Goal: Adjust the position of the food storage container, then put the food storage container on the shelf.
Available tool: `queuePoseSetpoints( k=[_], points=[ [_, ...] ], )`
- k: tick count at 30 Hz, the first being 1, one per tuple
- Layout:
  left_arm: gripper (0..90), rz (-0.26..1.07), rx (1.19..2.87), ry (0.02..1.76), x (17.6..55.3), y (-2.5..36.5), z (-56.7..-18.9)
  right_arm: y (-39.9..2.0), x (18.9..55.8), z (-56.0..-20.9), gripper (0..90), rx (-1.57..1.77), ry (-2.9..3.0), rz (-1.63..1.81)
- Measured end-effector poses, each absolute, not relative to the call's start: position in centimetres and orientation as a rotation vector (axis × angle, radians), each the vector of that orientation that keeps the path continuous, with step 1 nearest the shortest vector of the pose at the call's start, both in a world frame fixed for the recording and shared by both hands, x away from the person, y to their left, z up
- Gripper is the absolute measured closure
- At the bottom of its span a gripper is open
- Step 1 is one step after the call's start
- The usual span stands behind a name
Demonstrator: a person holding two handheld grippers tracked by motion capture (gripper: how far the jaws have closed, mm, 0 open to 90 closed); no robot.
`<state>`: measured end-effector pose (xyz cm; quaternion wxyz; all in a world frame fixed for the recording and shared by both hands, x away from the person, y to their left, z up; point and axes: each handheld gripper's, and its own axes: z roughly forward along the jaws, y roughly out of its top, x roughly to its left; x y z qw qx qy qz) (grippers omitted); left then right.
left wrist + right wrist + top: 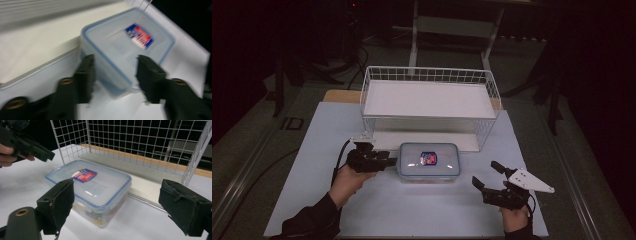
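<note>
White wire basket [430, 102] at the far middle of the pale worktop [312, 150], open side facing near, white board inside; wood edge visible behind it. Dark floor and frame legs beyond

Clear lidded container [429, 162] with blue rim seal and red-and-blue label, flat on the worktop just in front of the basket's near edge, roughly centred between the two hands

Left gripper [388, 161] at the container's left end, held by the left hand [348, 181], cable trailing near-left. In the left gripper view, blurred: fingers [86, 75] parted, released, one either side of the container's near corner [120, 50]; touching or just short, could not tell

Right gripper [486, 175] to the near right of the container, apart from it, grey plate on top, fingers [60, 202] spread wide and empty. In the right gripper view, container [90, 187] framed between them but farther off, basket mesh [140, 147] behind, left gripper [30, 145] at upper left
</note>
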<state>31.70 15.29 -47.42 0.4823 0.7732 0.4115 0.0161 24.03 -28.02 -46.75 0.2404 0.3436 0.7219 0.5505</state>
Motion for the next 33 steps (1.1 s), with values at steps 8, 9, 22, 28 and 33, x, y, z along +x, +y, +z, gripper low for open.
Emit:
queuePoseSetpoints(
  k=[8,9,22,28,33],
  points=[
    [13.5,-0.016,1.847,0.946,32.2,14.3,-47.2,-27.6,24.1,-46.9,13.0,0.929,1.99,1.491],
    [13.5,-0.027,1.847,0.949,32.3,14.1,-47.2,-27.6,24.1,-46.9,13.0,0.928,1.99,1.491],
    [14.7,-0.155,1.848,1.134,34.7,12.6,-49.2,-27.0,24.4,-47.2,12.9,0.894,2.027,1.467],
    [19.4,-0.285,1.814,1.223,35.8,13.2,-50.7,-26.8,24.4,-47.4,13.0,0.889,2.038,1.457],
    [33.9,-0.402,1.776,1.247,36.3,13.6,-52.0,-26.7,24.4,-47.4,13.0,0.89,2.045,1.458]
  ],
)
